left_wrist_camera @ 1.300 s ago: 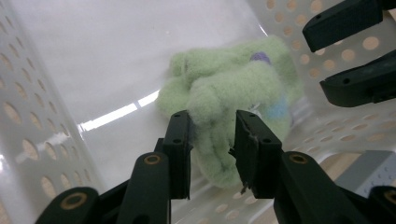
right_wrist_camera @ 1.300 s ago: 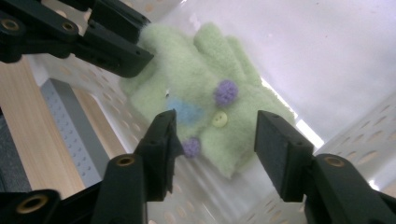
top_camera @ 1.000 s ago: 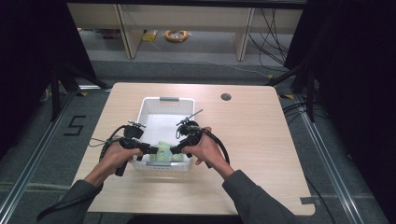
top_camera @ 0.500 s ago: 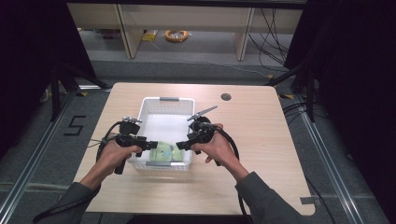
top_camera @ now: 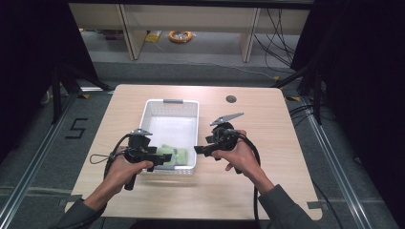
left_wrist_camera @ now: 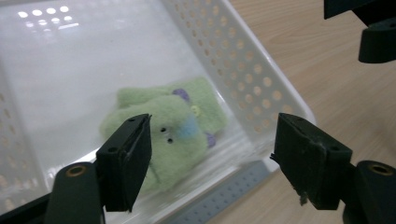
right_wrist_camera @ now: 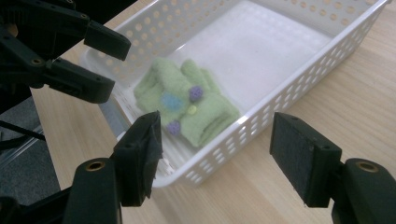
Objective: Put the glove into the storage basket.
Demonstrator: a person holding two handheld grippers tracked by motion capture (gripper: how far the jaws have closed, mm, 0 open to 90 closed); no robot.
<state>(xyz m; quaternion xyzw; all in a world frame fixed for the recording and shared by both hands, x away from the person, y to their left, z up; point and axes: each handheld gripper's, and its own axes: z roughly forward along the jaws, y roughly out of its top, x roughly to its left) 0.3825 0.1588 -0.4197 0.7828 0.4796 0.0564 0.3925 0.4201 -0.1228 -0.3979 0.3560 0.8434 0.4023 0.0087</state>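
A soft, fuzzy green plush toy (left_wrist_camera: 173,133) with purple and blue dots is lying folded at the near end of a white perforated plastic basket (top_camera: 165,107) on the pale wooden table (top_camera: 267,129). Both grippers, earlier together over the toy, are now apart: the left gripper (top_camera: 167,158) and right gripper (top_camera: 198,150) have just been opening, jaws empty, flanking the toy.

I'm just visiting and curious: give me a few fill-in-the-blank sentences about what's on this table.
1. The green soft toy lies inside the white ____.
2. The basket stands on a ____ table.
3. The left gripper has its jaws ____, with nothing pressed between them.
4. The toy's colour is mostly ____.

Missing words: basket; wooden; open; green
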